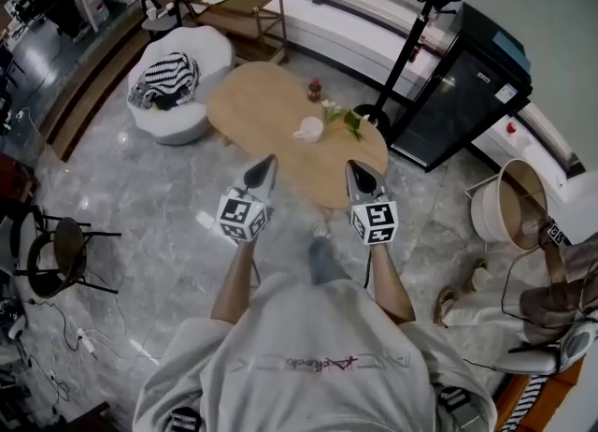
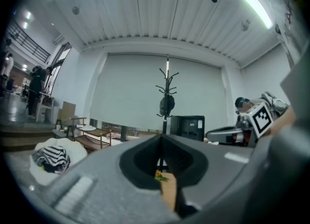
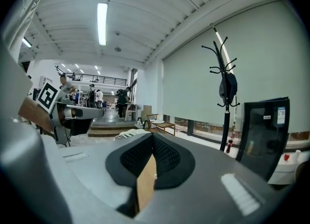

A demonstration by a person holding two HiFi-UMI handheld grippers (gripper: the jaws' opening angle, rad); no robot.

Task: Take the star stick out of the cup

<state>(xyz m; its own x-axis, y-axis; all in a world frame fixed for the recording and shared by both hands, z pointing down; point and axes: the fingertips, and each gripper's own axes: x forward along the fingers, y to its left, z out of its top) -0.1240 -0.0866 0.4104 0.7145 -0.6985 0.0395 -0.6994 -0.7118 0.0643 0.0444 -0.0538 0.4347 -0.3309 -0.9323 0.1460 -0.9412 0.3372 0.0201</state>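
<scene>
both grippers sit just short of the table's point(image 1: 262, 108) near edge. left gripper point(image 1: 265, 161) and right gripper point(image 1: 356, 167) are each pinched closed on nothing. the cup point(image 1: 308, 129) is about mid-table, and the star stick is too small to pick out. i'd step in, open one, steady the cup with the other, then lift straight up.

Grey marble floor point(image 1: 140, 206) is lying under oval wooden table point(image 1: 262, 103). White armchair point(image 1: 201, 56) is sitting beside it. Black coat stand point(image 1: 406, 47) and dark cabinet point(image 1: 453, 108) are standing near blinds point(image 2: 131, 92). Strip light point(image 3: 101, 19) is glowing overhead.
</scene>
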